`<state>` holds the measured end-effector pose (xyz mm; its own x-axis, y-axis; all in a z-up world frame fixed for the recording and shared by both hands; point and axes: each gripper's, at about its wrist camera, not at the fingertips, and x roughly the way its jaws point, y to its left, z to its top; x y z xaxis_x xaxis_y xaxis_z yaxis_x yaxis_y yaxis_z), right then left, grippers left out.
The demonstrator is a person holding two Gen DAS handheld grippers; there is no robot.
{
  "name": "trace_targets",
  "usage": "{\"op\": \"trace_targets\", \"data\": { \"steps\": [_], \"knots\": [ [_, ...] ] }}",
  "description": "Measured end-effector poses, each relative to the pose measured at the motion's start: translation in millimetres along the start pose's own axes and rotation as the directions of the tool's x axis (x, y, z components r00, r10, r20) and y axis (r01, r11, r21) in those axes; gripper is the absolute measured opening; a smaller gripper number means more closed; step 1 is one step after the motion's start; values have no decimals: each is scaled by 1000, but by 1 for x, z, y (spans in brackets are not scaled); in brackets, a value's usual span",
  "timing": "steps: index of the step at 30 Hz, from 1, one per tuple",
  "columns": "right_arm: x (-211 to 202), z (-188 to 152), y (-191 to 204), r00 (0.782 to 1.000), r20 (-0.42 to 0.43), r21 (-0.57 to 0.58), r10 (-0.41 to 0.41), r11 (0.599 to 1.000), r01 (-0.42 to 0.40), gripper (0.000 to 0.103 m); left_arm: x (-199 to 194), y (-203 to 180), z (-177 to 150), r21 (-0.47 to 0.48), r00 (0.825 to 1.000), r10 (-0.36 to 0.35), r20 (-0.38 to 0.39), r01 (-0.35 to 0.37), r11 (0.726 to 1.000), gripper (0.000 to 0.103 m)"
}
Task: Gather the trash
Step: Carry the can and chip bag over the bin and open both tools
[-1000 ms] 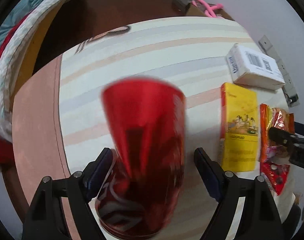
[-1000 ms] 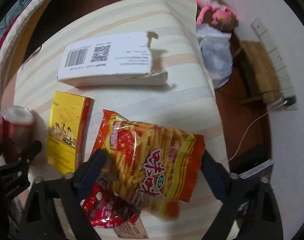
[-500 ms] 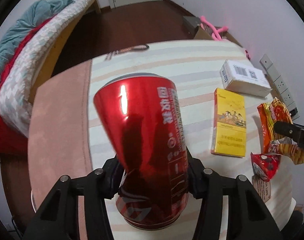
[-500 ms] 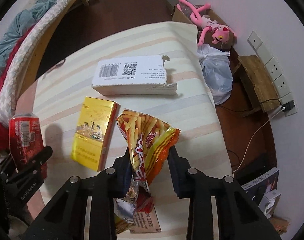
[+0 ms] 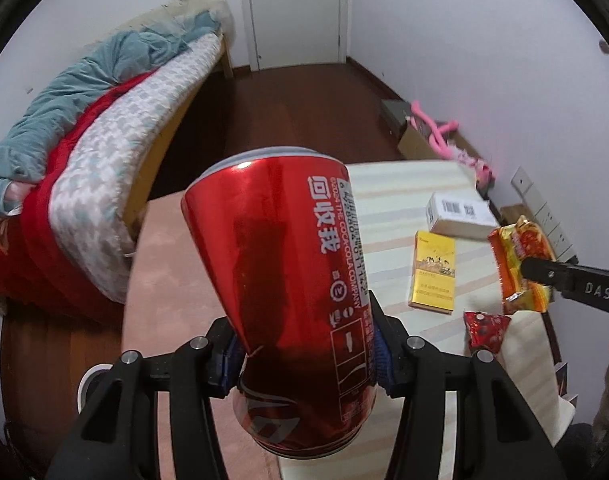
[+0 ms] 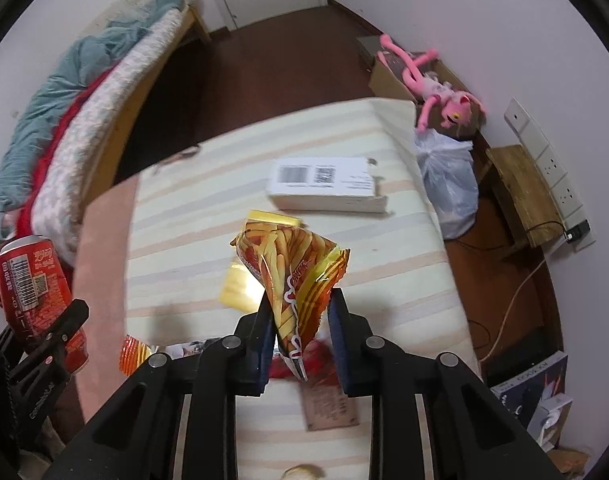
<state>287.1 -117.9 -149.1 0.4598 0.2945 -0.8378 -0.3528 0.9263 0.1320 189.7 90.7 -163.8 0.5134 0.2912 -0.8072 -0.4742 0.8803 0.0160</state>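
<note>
A red cola can (image 5: 288,280) fills the left wrist view, tilted and held above the table with my left gripper (image 5: 300,352) shut on its lower part. The same can (image 6: 28,280) shows at the left edge of the right wrist view. An orange bag of potato sticks (image 6: 292,268) hangs crumpled above the striped tablecloth (image 6: 208,200). My right gripper (image 6: 300,320) has its jaws closing on it, and the pads pinch its lower end. From the left wrist view the bag (image 5: 516,252) sits at the right gripper's tip.
On the table lie a yellow box (image 5: 432,276), a white barcoded box (image 6: 324,184), a small red wrapper (image 5: 484,328) and an orange wrapper (image 6: 134,354). A white plastic bag (image 6: 448,184) and a pink plush toy (image 6: 436,92) sit beyond the table's right edge. A bed (image 5: 84,160) stands at left.
Both grippers closed, the left on the can and the right on the snack bag, then rose. Can and bag have left the table, and more of the room shows.
</note>
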Motion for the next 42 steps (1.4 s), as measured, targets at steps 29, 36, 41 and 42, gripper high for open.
{"op": "trace_targets", "data": {
  "steps": [29, 36, 41, 42],
  "knots": [
    [14, -145, 376, 907, -255, -361, 335, 838, -410, 23, -85, 329, -151, -474, 987, 78, -140, -136, 870, 49],
    [112, -189, 457, 880, -414, -399, 232, 823, -405, 23, -3, 404, -203, -614, 952, -110, -287, -94, 783, 49],
    [176, -201, 488, 861, -485, -413, 152, 828, -379, 23, 47, 438, -223, -671, 921, -166, -352, -125, 731, 54],
    [187, -203, 491, 857, -497, -417, 137, 828, -374, 23, 56, 444, -227, -680, 915, -171, -367, -139, 720, 69]
  ]
}}
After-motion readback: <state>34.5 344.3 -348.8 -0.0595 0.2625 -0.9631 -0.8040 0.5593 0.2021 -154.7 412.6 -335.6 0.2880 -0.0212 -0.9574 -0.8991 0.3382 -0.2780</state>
